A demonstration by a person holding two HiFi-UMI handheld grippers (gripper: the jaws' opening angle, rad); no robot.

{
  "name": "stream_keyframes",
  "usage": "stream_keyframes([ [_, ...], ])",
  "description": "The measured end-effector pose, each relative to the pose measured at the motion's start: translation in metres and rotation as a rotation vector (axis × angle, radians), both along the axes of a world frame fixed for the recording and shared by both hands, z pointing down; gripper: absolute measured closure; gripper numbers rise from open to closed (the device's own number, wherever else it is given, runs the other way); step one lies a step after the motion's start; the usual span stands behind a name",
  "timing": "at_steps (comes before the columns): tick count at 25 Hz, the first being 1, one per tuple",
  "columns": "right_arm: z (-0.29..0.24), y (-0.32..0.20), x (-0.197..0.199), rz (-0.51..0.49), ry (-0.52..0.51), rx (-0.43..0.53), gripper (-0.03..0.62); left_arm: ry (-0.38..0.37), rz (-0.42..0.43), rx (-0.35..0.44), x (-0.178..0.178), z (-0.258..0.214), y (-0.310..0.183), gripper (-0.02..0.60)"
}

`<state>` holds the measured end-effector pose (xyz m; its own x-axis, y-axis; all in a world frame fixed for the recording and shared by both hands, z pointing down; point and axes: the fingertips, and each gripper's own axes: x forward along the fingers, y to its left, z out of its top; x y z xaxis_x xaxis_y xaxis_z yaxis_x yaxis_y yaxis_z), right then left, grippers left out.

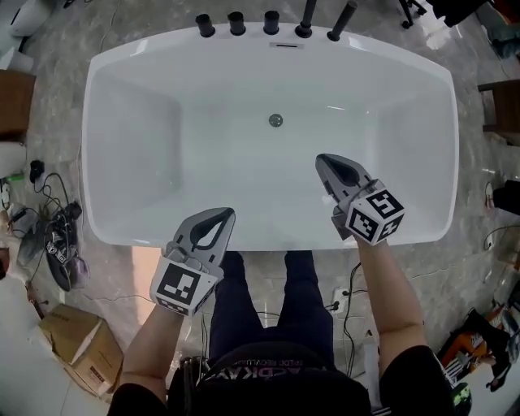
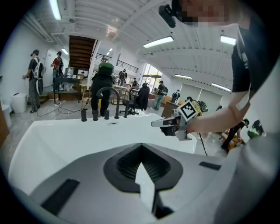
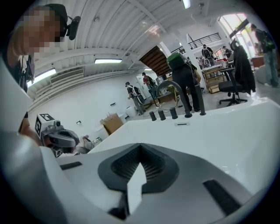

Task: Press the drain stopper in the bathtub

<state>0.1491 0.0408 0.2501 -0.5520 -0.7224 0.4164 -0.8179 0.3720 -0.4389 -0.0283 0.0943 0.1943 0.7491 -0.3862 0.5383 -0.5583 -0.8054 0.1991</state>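
The white bathtub (image 1: pixel 122 146) fills the head view. Its small round metal drain stopper (image 1: pixel 276 120) sits on the tub floor near the far wall. My right gripper (image 1: pixel 322 160) hovers over the tub's inside, nearer to me than the stopper and a little right of it, jaws shut and empty. My left gripper (image 1: pixel 226 214) is over the near rim, also shut with nothing in it. In the left gripper view my own jaws (image 2: pixel 141 168) are together, and the right gripper (image 2: pixel 168 124) shows beyond. The right gripper view shows its jaws (image 3: pixel 139 166) together; the stopper is hidden there.
Black tap knobs (image 1: pixel 236 23) and a black spout (image 1: pixel 306 18) line the tub's far rim. Cables and gear (image 1: pixel 57 236) lie on the floor at left, a cardboard box (image 1: pixel 81 345) at lower left. Several people (image 2: pixel 34 78) stand in the room behind.
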Motion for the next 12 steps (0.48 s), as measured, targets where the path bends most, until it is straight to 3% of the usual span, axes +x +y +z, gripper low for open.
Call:
stream_keyframes([
  [4, 0.054, -0.024, -0.008, -0.013, 0.059, -0.041, 0.583, -0.006, 0.027, 0.054, -0.005, 0.034, -0.013, 0.575],
  [8, 0.103, -0.038, -0.013, -0.023, 0.11, -0.098, 0.583, -0.037, 0.06, 0.059, -0.009, 0.07, -0.019, 0.575],
  [12, 0.15, -0.055, -0.013, -0.021, 0.138, -0.147, 0.583, -0.057, 0.125, 0.175, -0.007, 0.087, -0.032, 0.575],
])
